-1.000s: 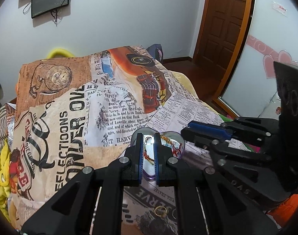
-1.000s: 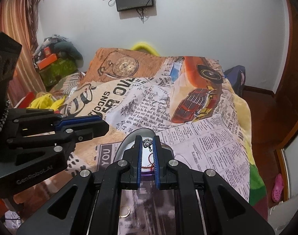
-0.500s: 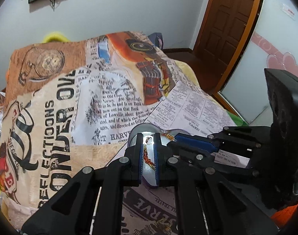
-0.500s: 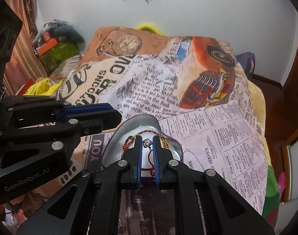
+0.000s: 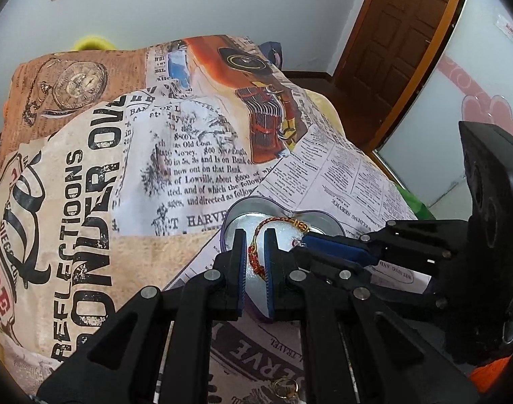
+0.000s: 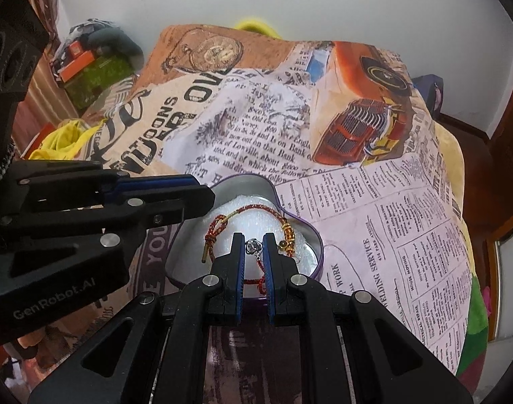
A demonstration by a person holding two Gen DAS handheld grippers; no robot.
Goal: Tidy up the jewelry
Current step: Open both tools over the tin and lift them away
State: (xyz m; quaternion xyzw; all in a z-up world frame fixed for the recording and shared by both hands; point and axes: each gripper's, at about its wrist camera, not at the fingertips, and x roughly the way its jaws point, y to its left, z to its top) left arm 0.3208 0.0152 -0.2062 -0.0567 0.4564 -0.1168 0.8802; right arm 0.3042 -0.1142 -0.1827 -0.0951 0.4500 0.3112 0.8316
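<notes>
On the left, our left tool point(image 6: 202, 202) reaches over the near lobe of the heart-shaped metal tin with a purple rim point(image 6: 249, 185), which sits on the bed's newspaper-print blanket point(image 6: 391, 235). Its jaws stand nearly closed, pinching the red-and-gold braided cord bracelet point(image 5: 256, 259). The bracelet drapes across the white foam pad point(image 6: 256, 222) inside the tin. To the right, our right tool point(image 6: 254, 252) is also nearly closed, gripping the cord beside a small silver charm point(image 6: 253, 246). A gold ring point(image 5: 285, 387) lies on the blanket nearby
</notes>
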